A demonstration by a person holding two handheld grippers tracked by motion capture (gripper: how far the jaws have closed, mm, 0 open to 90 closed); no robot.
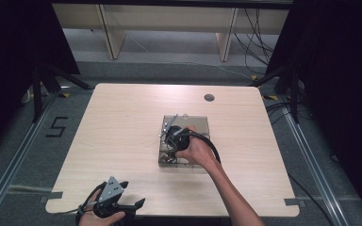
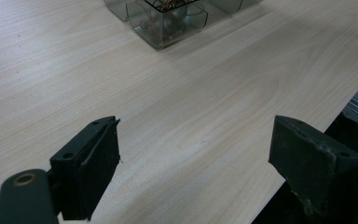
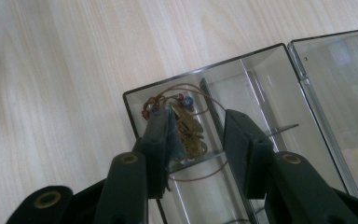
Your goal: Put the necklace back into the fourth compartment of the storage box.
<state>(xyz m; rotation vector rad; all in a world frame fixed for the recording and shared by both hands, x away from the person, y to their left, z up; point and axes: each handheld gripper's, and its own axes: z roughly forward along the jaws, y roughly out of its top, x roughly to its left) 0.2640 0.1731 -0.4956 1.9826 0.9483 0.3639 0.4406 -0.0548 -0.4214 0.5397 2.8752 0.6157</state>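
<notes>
Right gripper view shows the right gripper (image 3: 198, 135), jaws spread, over a necklace (image 3: 186, 128) in the clear box (image 3: 261, 84), likely needing closure next; left gripper (image 2: 196, 163) waits, jaws spread.

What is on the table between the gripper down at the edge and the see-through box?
Nothing: in the left gripper view, only bare wooden table stretches from the open left gripper to the clear box.

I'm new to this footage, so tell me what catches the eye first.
A clear box lies open mid-table, the right tool reaching into its corner compartment with jaws apart around a tangle of brown cord and brass pieces. The left tool rests open at the table's near left edge, holding nothing.
</notes>
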